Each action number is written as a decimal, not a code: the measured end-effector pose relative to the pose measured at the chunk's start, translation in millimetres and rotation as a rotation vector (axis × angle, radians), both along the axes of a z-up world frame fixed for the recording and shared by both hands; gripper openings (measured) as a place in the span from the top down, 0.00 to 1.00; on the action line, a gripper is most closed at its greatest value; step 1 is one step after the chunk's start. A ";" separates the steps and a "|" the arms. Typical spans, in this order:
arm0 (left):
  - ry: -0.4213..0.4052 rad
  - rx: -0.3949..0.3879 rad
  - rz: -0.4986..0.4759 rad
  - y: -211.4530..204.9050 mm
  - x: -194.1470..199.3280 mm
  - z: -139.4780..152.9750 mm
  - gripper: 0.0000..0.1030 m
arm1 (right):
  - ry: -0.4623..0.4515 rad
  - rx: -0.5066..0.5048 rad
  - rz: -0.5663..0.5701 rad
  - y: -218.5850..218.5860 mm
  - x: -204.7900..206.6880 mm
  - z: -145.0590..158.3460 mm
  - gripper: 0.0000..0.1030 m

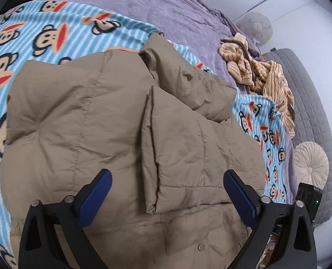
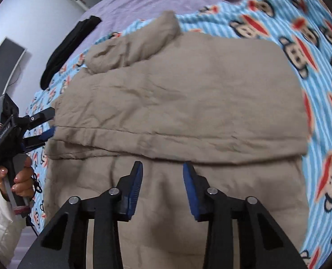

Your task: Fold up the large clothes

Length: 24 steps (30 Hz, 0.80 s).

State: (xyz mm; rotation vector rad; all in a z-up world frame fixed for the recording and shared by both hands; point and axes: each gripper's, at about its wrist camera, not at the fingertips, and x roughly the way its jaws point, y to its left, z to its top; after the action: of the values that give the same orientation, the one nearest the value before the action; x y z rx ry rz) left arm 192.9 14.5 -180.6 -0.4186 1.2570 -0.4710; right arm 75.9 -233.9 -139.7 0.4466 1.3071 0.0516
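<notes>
A home bedroom: bed (image 1: pixel 183 11) under lilac cover, monkey-print fleece blanket (image 1: pixel 42 35), grey quilted headboard (image 1: pixel 309 103), round cushion (image 1: pixel 311 168) by its corner, white walls.

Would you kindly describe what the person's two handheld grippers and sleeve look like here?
Both grippers, left gripper and right gripper, have black angular linkage arms with silver rivets and blue textured finger pads. The left one's grey handle carries white lettering on its black body. The sleeve is white.

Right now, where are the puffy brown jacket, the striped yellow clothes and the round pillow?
puffy brown jacket (image 1: pixel 87 116), left wrist view, quilted middle.
striped yellow clothes (image 1: pixel 271 83), left wrist view, crumpled middle.
round pillow (image 1: pixel 310 168), left wrist view, centre button.
</notes>
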 end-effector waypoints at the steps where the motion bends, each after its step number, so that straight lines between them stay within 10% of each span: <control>1: 0.010 0.008 -0.020 -8.4 3.5 -4.4 0.31 | 0.025 -0.013 -0.022 -12.0 -7.8 -6.0 0.65; 4: 0.072 -0.007 -0.055 -29.6 13.4 -17.5 0.87 | 0.050 -0.028 -0.081 -36.9 -16.9 -19.9 0.70; 12: -0.010 0.067 -0.062 -28.8 -3.0 1.3 0.88 | -0.087 -0.325 -0.111 -63.3 13.8 -7.8 0.73; 24: -0.025 0.297 -0.002 -13.0 -13.3 -12.2 0.71 | -0.014 -0.284 -0.078 -72.1 10.2 -29.9 0.69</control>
State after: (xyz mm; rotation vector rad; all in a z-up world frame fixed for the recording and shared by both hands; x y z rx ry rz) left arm 179.6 1.5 -192.9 -0.1593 1.2792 -0.2837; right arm 86.1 -306.1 -169.6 0.2533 1.2591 -0.1939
